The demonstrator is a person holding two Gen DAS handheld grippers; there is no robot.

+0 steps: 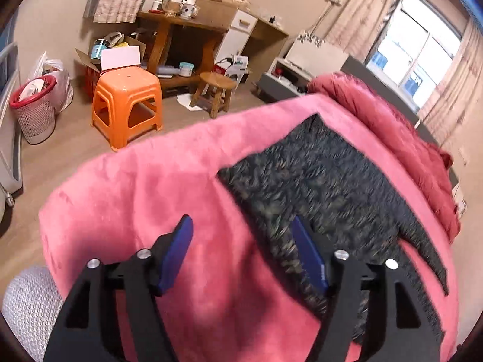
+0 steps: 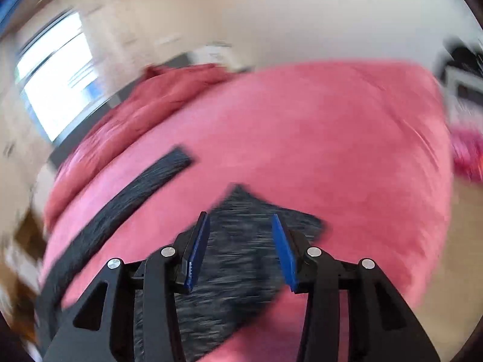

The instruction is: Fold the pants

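Observation:
Dark grey mottled pants (image 1: pixel 326 181) lie spread flat on a pink fleece blanket (image 1: pixel 157 187) over a bed. My left gripper (image 1: pixel 241 223) is open and empty, above the pants' near left edge; its right finger is over the fabric, its left over the blanket. In the blurred right wrist view the pants (image 2: pixel 235 271) lie under my right gripper (image 2: pixel 240 220), which is open and empty. One dark strip of the pants (image 2: pixel 126 205) stretches off to the left on the blanket (image 2: pixel 332 150).
A crumpled red quilt (image 1: pixel 392 126) lies at the far side of the bed. On the floor stand an orange plastic stool (image 1: pixel 128 105), a small wooden stool (image 1: pixel 215 90), a red-rimmed basket (image 1: pixel 34 111) and a cluttered wooden desk (image 1: pixel 193 30). A window (image 1: pixel 413 51) is at right.

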